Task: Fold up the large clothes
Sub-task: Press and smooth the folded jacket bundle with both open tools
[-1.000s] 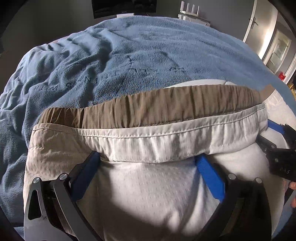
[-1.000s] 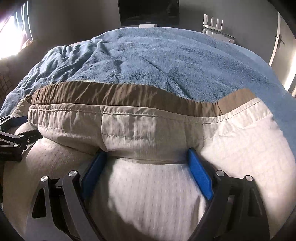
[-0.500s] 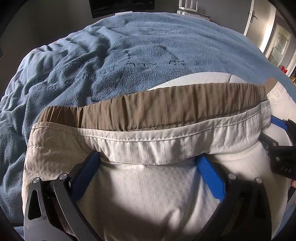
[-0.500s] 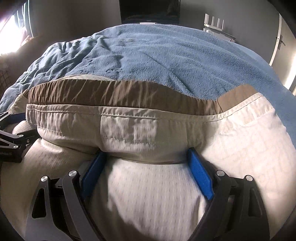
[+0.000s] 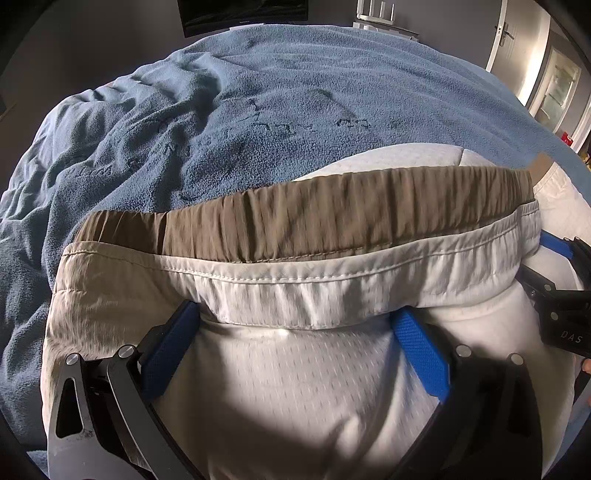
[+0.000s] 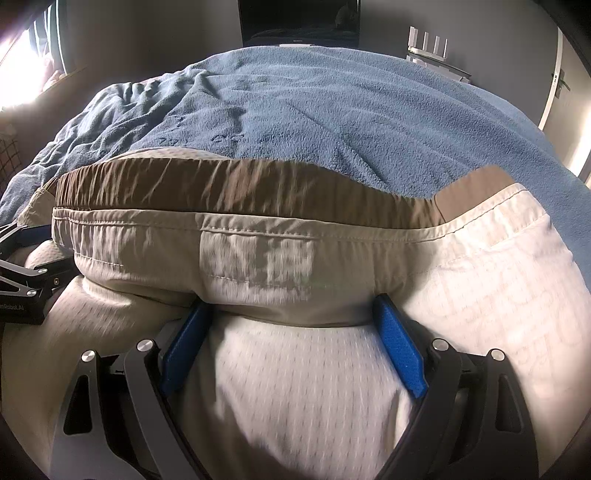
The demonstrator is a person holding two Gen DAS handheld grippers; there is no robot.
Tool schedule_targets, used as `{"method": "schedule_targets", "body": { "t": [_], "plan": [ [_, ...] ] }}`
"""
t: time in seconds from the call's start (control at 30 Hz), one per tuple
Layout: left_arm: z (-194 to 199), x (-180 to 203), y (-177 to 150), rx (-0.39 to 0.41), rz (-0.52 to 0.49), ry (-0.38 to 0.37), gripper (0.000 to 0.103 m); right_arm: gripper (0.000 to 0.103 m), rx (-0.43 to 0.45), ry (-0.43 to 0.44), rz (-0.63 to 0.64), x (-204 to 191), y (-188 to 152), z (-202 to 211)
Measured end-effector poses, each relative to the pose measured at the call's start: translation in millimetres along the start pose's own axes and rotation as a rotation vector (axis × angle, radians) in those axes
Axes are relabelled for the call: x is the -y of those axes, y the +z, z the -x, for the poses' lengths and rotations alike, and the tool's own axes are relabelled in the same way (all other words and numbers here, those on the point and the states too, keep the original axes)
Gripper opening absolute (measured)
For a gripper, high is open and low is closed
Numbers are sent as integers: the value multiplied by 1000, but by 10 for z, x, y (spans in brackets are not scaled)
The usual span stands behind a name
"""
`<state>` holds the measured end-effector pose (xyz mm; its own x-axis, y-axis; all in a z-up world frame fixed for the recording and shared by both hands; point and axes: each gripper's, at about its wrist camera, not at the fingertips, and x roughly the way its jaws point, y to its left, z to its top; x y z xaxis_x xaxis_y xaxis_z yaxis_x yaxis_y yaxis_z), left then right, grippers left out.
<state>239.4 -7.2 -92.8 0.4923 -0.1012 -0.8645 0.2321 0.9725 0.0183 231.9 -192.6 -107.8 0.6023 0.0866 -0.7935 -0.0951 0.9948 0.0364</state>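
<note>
The shorts [image 5: 295,295] are lying on a blue blanket [image 5: 258,122], their pale mesh lining turned up toward both cameras and the brown waistband [image 5: 314,218] running across just beyond the fingertips.

The left gripper [image 5: 295,317] is pointing steeply down with its jaws standing wide apart; the lining is bulging up between the blue pads [image 5: 421,354], and the folded beige hem is lying across both fingertips. The pads are not pressing together on any cloth, though their tips are tucked under the hem's edge. The right gripper is showing at the right of these jaws.

The right gripper [image 6: 291,314] is sitting the same way: jaws spread wide, lining filling the gap between the fingers [image 6: 399,347], hem draped over the tips, waistband just ahead. The left gripper [image 6: 22,273] is showing at the left of these jaws, resting on the same cloth.

Beyond the waistband the blanket is stretching away to a dark screen [image 6: 299,18] on the far wall
</note>
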Motion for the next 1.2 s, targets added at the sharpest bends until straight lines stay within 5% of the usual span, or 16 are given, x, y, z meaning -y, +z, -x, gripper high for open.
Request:
{"method": "schedule_targets", "body": {
  "t": [0.4, 0.57, 0.67, 0.77, 1.03, 1.2],
  "plan": [
    [78, -2, -66, 74, 8, -1, 98, 83, 25, 11, -10, 7, -23, 33],
    [440, -139, -126, 114, 35, -78, 96, 83, 60, 108, -76, 238, -19, 322],
    [707, -410, -212, 142, 123, -115, 96, 83, 109, 69, -136, 524, -22, 575],
    [736, -664, -265, 110, 198, -101, 95, 83, 53, -7, -194, 841, -19, 581],
    [303, -821, -232, 47, 207, -22, 98, 83, -29, -39, -336, 1322, -190, 178],
    [296, -861, -188, 54, 216, 11, 97, 83, -31, -73, -314, 1244, -155, 181]
  ]
}}
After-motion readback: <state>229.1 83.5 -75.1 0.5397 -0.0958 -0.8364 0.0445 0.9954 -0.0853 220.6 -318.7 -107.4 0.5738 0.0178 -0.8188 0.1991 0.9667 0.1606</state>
